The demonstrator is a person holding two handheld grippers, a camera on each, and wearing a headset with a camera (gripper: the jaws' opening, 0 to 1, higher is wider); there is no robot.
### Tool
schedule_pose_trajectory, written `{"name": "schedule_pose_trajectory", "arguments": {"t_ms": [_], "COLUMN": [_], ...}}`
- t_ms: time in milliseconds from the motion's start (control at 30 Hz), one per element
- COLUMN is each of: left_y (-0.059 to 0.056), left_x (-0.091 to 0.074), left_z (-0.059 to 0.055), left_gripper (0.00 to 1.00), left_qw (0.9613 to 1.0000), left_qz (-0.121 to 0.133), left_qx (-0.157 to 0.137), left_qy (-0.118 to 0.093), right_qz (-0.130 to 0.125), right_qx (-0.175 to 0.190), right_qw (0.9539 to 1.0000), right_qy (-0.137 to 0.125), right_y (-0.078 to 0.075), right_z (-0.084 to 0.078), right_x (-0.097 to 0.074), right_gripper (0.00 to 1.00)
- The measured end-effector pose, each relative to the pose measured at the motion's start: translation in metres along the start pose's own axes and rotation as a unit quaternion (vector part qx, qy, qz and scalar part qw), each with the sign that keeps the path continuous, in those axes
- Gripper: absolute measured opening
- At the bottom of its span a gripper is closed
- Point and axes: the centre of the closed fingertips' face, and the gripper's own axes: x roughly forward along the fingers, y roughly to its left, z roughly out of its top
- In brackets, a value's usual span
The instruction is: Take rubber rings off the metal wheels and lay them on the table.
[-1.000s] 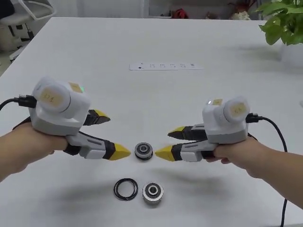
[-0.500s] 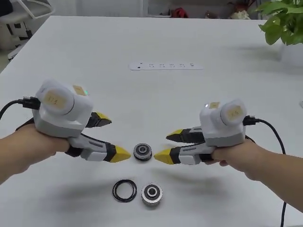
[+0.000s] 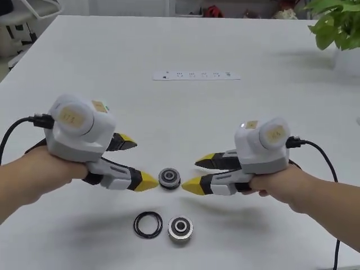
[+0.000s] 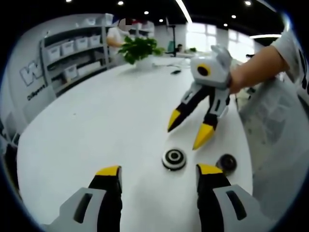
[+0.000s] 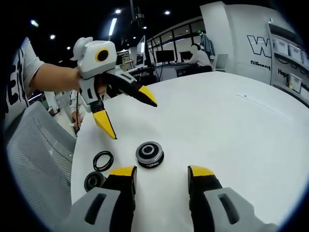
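Your left gripper (image 3: 142, 161) and right gripper (image 3: 192, 174): jaws apart, tips flanking ringed wheel (image 3: 169, 178) on bench (image 3: 253, 101), close either side. Head view: loose rubber ring (image 3: 148, 224) beside bare wheel (image 3: 180, 229), nearer you; power strip (image 3: 196, 75) beyond.

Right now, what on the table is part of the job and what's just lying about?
Job: ringed wheel, bare wheel, loose ring, left tongs, right tongs.
Lying about: power strip, plant.
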Motion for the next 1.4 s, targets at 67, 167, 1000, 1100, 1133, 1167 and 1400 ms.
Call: {"name": "schedule_pose_trajectory", "arguments": {"t_ms": [67,167,1000,1100,1133,1167,1400], "left_y": [-0.001,-0.002,-0.014,-0.015,-0.015,-0.016,-0.019], "left_x": [0.001,0.002,0.017,0.018,0.018,0.019,0.022], "left_z": [-0.001,-0.001,-0.001,-0.001,-0.001,-0.001,-0.001], "left_gripper": [0.61,0.59,0.49,0.47,0.47,0.46,0.42], "left_qw": [1.0,1.0,0.9996,0.9995,0.9995,0.9995,0.9993], "left_qz": [-0.003,-0.006,-0.028,-0.03,-0.03,-0.031,-0.036], "left_qx": [0.001,-0.001,0.0,0.001,0.001,0.001,0.002], "left_qy": [0.002,0.002,0.006,0.007,0.007,0.008,0.008], "right_qz": [0.002,0.004,0.015,0.018,0.018,0.019,0.02], "right_qx": [-0.002,-0.005,-0.015,-0.017,-0.017,-0.018,-0.018], "right_qw": [1.0,1.0,0.9998,0.9997,0.9997,0.9996,0.9996], "right_qy": [0.001,0.002,0.006,0.007,0.007,0.007,0.005], "right_y": [0.001,0.002,0.009,0.011,0.011,0.011,0.012], "right_z": [0.0,-0.001,-0.004,-0.005,-0.005,-0.005,-0.004], "right_x": [0.001,0.003,0.012,0.013,0.013,0.014,0.015], "right_gripper": [0.39,0.38,0.3,0.29,0.29,0.29,0.27]}}
